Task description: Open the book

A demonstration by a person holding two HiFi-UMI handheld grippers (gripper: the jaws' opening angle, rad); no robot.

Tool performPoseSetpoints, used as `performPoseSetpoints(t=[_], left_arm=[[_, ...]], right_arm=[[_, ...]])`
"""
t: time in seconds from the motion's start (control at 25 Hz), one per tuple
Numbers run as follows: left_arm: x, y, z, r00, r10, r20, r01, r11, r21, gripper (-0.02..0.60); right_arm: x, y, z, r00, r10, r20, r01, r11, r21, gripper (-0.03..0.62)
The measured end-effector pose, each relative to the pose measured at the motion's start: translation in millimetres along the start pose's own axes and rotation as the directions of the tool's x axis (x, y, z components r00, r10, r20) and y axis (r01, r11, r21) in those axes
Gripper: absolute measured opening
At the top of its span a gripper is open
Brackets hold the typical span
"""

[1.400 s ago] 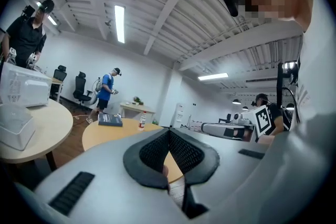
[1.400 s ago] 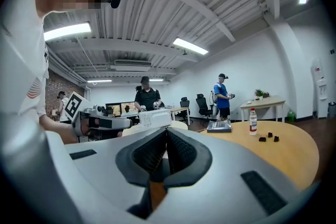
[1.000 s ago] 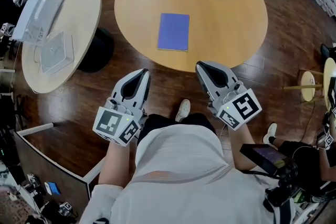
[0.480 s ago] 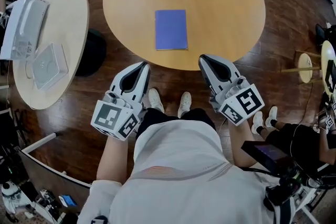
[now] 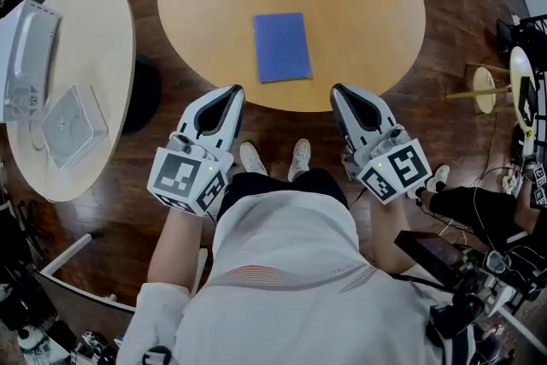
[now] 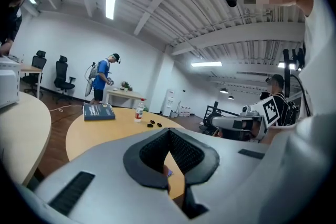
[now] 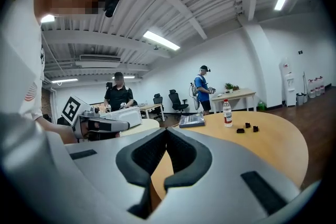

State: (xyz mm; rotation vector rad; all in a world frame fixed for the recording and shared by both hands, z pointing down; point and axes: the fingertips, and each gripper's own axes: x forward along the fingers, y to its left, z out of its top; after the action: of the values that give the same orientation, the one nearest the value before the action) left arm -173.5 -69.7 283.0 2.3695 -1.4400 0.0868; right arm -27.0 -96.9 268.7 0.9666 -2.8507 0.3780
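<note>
Thin blue-violet book lies closed on the round wooden table, long axis running away from the person. The left gripper and right gripper are clenched, empty, short of it, about equally near; spine side unclear.

The left gripper and the right gripper are held side by side before the person's torso, forearms bent, tips pointing forward, jaws pressed together and empty.

bench: round, wooden | book: blue, closed, flat near front edge | left gripper, right gripper: tips at bench's near edge, apart from book
</note>
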Motion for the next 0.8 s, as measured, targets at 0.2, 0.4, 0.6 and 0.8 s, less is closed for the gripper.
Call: performPoseSetpoints(t=[0.2,0.4,0.6,0.8], left_arm=[[28.6,-1.2,-15.0,0.999,-0.004,-0.035,0.005,1.000,0.020,0.009],[66.8,-2.2,-40.3,0.996,-0.001,-0.094,0.007,0.998,0.065,0.009],[115.4,-11.6,-69.3,0.987,0.008,-0.158,0.013,0.991,0.130,0.009],[165.4,-23.9,-121.8,0.967,0.016,-0.253,0.054,0.962,0.268,0.014]], right_arm=[[-4.6,-26.6,-13.8,0.999,-0.028,-0.028,0.028,1.000,0.012,0.005],[-13.1,-52.8,-49.7,0.996,-0.044,-0.074,0.048,0.998,0.048,0.005],[-24.6,-93.5,-75.4,0.992,-0.065,-0.113,0.071,0.996,0.057,0.005],[-36.6,-113.1,-123.4,0.983,-0.045,-0.179,0.064,0.993,0.102,0.005]])
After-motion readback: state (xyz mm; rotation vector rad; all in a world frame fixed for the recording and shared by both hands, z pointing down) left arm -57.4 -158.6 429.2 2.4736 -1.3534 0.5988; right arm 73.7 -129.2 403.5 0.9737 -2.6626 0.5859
